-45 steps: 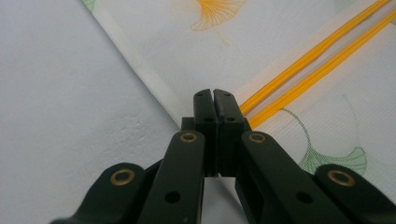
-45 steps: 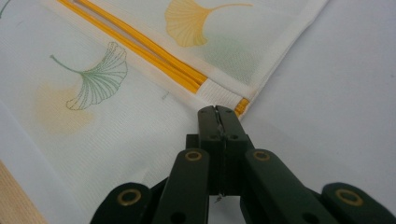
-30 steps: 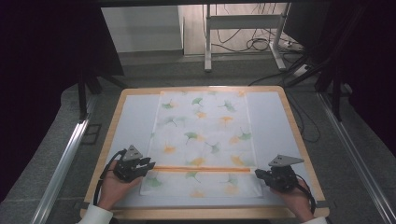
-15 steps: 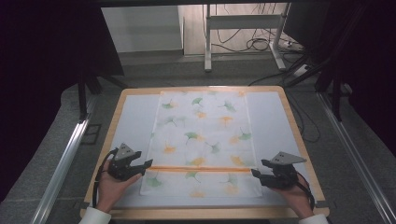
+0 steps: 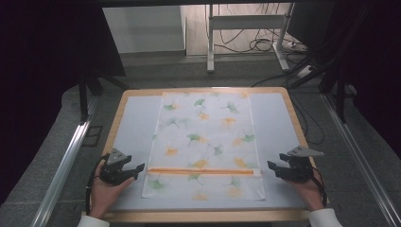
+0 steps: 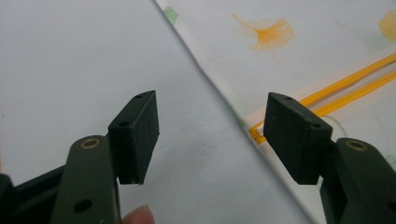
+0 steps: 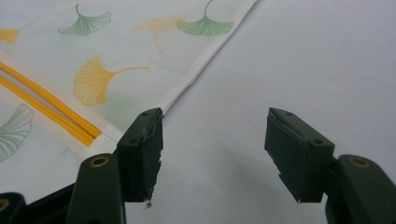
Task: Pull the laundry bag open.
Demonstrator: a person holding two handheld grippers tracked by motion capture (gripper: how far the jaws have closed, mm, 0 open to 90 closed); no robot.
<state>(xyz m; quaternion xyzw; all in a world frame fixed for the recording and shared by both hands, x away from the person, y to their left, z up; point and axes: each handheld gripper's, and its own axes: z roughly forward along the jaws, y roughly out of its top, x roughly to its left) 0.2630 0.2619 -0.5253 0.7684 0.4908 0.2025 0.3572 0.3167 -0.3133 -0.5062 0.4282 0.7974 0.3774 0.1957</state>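
While cloth (image 5: 204, 144) lies flat, cables (image 5: 246, 45) trail beyond.

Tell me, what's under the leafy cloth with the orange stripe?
The cloth lies flat on a pale mat, which shows bare on both sides of it. The mat sits on a wooden board. Anything tucked beneath the cloth's middle is covered.
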